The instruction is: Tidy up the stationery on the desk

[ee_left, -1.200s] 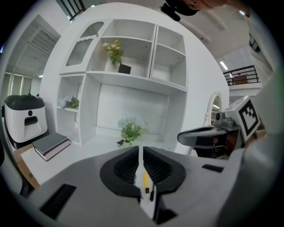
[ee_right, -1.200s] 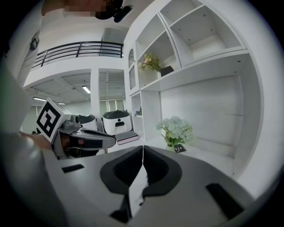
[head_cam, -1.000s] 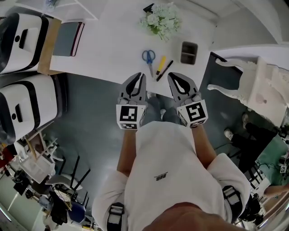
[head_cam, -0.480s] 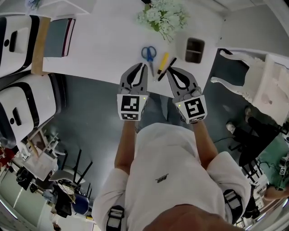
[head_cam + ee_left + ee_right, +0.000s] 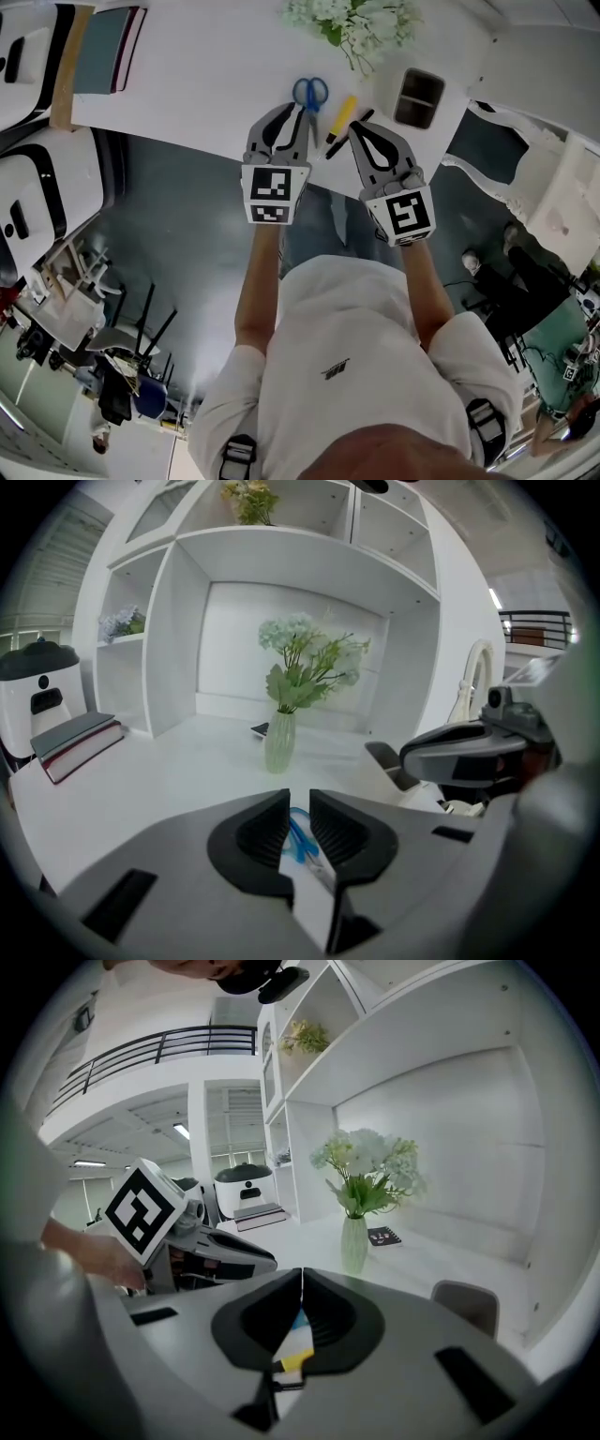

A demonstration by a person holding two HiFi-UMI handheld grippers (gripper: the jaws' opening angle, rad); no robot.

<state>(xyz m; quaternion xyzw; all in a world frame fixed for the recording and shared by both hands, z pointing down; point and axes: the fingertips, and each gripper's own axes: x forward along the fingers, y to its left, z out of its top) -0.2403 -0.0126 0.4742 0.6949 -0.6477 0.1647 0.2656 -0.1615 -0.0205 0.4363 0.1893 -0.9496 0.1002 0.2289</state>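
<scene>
The white counter [image 5: 216, 84] has not been tidied yet, and none of the stationery is put away. A grey-green book with a dark red edge [image 5: 98, 61] lies far to the left. A vase of pale flowers [image 5: 361, 23] stands at the back. The dark, open-topped pen holder [image 5: 419, 97] sits near the counter's right end and looks empty.

The left gripper [image 5: 299, 111] is only narrowly parted and holds nothing. It points at the blue-handled scissors [image 5: 310, 94] just ahead. The right gripper [image 5: 355, 128] has its tips pressed together and is also empty.

Between the grippers lie a yellow marker [image 5: 340, 114] and a thin black pen [image 5: 364, 119], close to the counter's near edge. I would guess all three still have to go into the holder.

There is bare counter to the left. On the right, the counter's end and the flowers leave less room.
</scene>
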